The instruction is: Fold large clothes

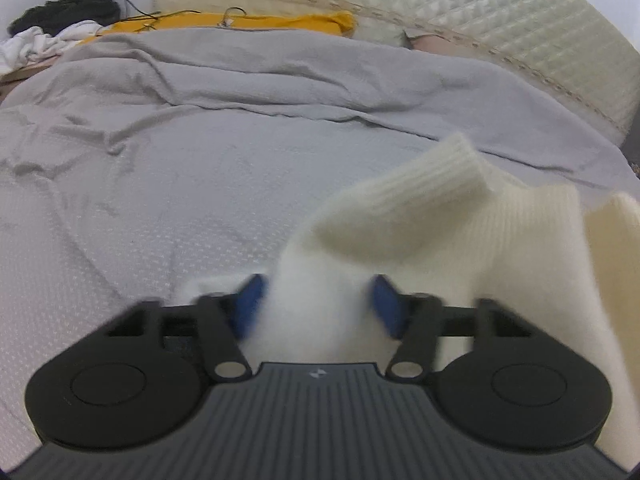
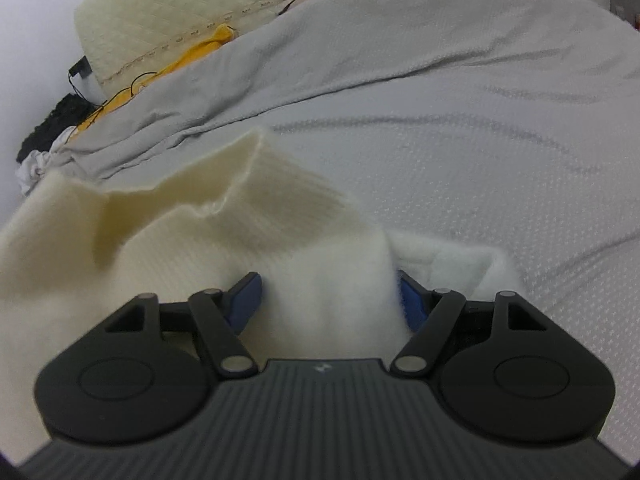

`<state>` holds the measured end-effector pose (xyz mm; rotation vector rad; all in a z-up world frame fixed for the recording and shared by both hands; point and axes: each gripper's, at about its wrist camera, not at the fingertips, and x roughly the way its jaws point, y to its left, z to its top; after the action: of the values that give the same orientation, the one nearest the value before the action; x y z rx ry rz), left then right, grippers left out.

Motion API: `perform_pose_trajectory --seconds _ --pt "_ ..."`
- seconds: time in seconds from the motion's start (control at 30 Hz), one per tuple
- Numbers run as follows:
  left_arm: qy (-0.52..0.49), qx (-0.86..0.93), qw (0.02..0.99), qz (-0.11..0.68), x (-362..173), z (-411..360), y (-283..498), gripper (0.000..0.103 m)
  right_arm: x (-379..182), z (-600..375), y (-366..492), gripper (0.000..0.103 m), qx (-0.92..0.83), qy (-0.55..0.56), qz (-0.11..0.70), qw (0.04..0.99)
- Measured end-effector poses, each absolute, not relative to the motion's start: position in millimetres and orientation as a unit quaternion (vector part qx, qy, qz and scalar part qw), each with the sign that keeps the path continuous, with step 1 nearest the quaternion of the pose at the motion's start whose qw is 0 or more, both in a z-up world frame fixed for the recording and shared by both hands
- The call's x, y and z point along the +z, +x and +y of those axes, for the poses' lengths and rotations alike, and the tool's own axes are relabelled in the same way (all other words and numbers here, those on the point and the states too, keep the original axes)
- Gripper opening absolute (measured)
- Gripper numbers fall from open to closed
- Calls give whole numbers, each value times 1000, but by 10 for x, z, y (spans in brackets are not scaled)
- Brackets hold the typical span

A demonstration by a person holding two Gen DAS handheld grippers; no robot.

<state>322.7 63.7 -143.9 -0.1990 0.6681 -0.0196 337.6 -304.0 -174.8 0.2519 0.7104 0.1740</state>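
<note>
A cream knitted sweater (image 1: 460, 240) is held up over a bed, bunched between both pairs of fingers. In the left wrist view the left gripper (image 1: 316, 304) has a thick wad of the knit between its blue fingers (image 1: 250, 304), which stand partly apart with the wool filling the gap and touching both; the picture is blurred there. From that wad the sweater rises toward 1 o'clock, ending in a ribbed cuff (image 1: 436, 172), and more cloth hangs down the right edge.

In the right wrist view the right gripper (image 2: 330, 300) likewise has a wad of the sweater (image 2: 200, 240) between its blue fingers (image 2: 246, 296), partly apart and packed with wool. Here the cloth spreads toward 9 o'clock, with a ribbed edge (image 2: 288, 184) pointing to 11 o'clock. Only this view shows a white fluffy piece (image 2: 460, 264) just right of the fingers.

Beneath lies a grey bedspread (image 1: 200, 160), creased. Beyond it, at 12 o'clock, stand a quilted cream headboard (image 1: 440, 12) and a yellow cloth (image 1: 280, 22). At 10 o'clock in the left view lie dark and white clothes (image 1: 60, 20) and a thin black cable (image 1: 132, 4).
</note>
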Motion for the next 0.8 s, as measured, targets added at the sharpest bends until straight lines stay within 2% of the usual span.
perform_pose_trajectory --seconds 0.03,0.07,0.1,0.3,0.43,0.63,0.8 --pt "-100 -3 942 322 -1418 649 3206 26 -1725 -3039 3357 50 86 120 342 928" --pt "-112 -6 943 314 -1389 691 3180 14 -1692 -3025 3346 27 79 118 337 931" --pt "-127 -5 944 306 -1353 733 3156 10 -1658 -3031 3320 12 63 113 331 935" --pt "-212 -7 945 248 -1055 1054 2951 7 -1327 -3276 3024 10 54 169 257 950" --pt "-263 -7 936 233 -994 1206 2865 7 -1236 -3402 2908 9 38 184 236 953" --pt "-231 16 939 254 -1148 1132 2955 7 -1565 -3322 3131 9 10 153 277 949" --pt "-202 29 931 304 -1404 1062 3150 7 -1810 -3336 3302 10 8 150 322 935"
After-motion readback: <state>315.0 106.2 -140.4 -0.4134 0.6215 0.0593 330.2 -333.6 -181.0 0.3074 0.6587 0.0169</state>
